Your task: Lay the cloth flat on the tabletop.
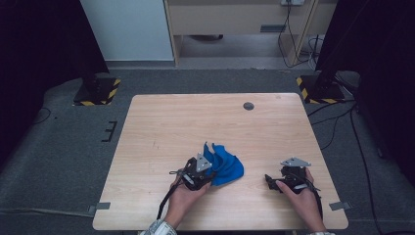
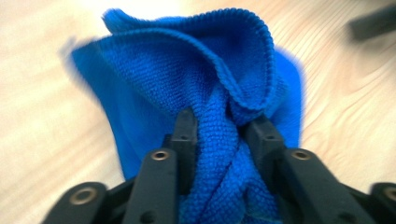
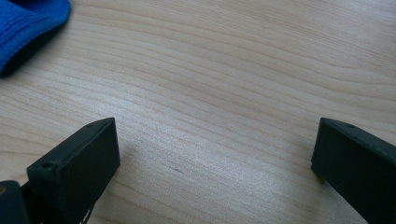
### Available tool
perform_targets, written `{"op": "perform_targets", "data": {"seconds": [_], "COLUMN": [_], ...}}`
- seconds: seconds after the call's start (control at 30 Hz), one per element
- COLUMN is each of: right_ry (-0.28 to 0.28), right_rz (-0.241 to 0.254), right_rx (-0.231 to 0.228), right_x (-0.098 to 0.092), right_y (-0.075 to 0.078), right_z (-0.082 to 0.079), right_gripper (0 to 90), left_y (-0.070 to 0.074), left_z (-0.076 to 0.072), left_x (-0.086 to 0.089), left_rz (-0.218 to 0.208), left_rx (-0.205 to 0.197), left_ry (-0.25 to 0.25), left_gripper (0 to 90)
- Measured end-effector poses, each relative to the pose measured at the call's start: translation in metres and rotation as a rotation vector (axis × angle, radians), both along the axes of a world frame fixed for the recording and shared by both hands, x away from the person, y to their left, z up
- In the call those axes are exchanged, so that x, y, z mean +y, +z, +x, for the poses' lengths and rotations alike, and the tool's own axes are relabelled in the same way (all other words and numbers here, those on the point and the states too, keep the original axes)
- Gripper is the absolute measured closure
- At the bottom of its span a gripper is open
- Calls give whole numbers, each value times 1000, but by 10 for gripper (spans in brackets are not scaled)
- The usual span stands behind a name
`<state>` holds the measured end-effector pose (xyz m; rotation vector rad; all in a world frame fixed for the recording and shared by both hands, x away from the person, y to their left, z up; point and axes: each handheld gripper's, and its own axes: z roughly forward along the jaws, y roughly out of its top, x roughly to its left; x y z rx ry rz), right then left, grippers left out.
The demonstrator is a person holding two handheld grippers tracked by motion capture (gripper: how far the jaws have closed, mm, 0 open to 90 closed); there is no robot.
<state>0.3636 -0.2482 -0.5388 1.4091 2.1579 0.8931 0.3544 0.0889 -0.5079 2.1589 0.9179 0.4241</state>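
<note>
We look down on the worktop (image 1: 161, 122), pale wood, and the blue cloth (image 1: 224, 164) sits bunched up near the middle of its near half, just right of the left gripper (image 1: 209, 175). Well apart to the right, the right gripper (image 1: 270, 180) rests low over bare wood, jaws spread wide with nothing between them; in the right gripper view we catch just a corner of the cloth at the far left.

Now the left gripper view: its jaws stand partly apart with a thick twisted fold of cloth (image 2: 219, 140) running between them, the fabric touching both inner faces, so we read it as a light hold on that gathered fold.

Our judgement is that the step is handling the cloth by this one pinch. To do it well, we keep the fold deep between the jaws, not at the tips, and we bring the free gripper in to catch a loose edge before we spread it.

The cloth is crumpled, so no clean long axis; the bunch runs from the left gripper away towards the far right, ruffled edges standing up.
</note>
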Motion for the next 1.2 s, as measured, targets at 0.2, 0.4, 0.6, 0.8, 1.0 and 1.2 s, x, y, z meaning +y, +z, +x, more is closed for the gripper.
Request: {"op": "perform_targets", "data": {"seconds": [0.2, 0.4, 0.6, 0.8, 1.0, 1.2], "right_ry": [-3, 32, 164, 256, 294, 316], "right_rz": [-1, 1, 72, 96, 137, 103], "right_rx": [0, -9, -73, -93, -81, -43], "right_x": [0, 7, 30, 55, 77, 91], "right_y": [0, 3, 15, 19, 21, 11], "right_z": [0, -1, -4, 0, 6, 7], "right_gripper": [10, 136, 350, 534, 536, 552], "left_y": [-8, 8, 24, 33, 26, 14], "left_z": [-2, -12, -19, -20, -10, -1], "left_x": [3, 10, 9, -9, -24, -23], "left_rz": [-28, -81, -113, -115, -64, 3], "left_rx": [4, -48, -79, -90, -49, -10], "left_ry": [11, -11, -31, -73, -75, -67], "left_gripper": [261, 195, 213, 297, 397, 578]}}
